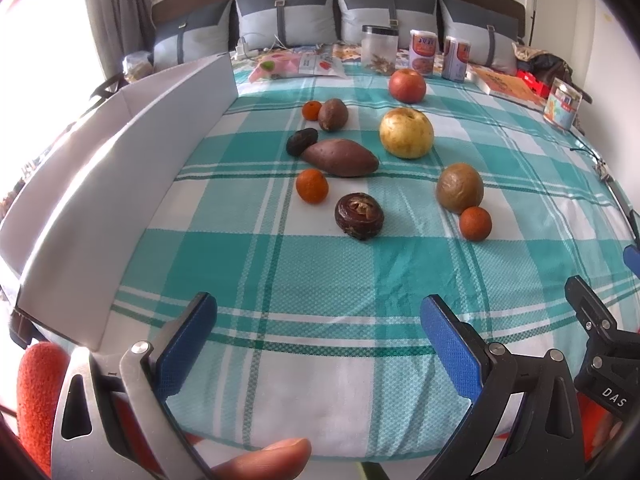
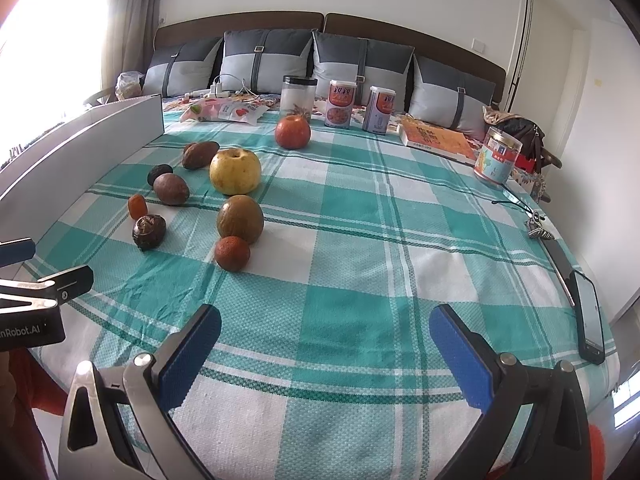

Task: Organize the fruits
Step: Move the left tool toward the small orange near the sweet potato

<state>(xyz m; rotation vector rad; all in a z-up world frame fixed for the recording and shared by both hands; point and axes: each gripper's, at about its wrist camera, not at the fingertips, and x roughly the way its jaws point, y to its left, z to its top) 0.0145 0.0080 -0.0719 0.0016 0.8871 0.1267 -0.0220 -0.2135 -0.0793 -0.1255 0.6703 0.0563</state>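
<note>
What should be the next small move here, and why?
Probably move the left gripper forward toward the dark wrinkled fruit. Both grippers are open and hold nothing, all the fruits lie loose on the checked cloth, and this one is nearest to it, with free space around it.

Fruits lie scattered on a bed's checked cloth (image 1: pixel 320 264), ahead of the left gripper (image 1: pixel 318 344). A sweet potato (image 1: pixel 340 157) sits ahead and slightly left, a pear (image 1: pixel 406 133) behind it to the right, an apple (image 1: pixel 407 85) farther back. A box wall (image 1: pixel 120 160) stands along the left. Cans (image 2: pixel 340 105) and pillows (image 2: pixel 264 60) line the far edge.
</note>
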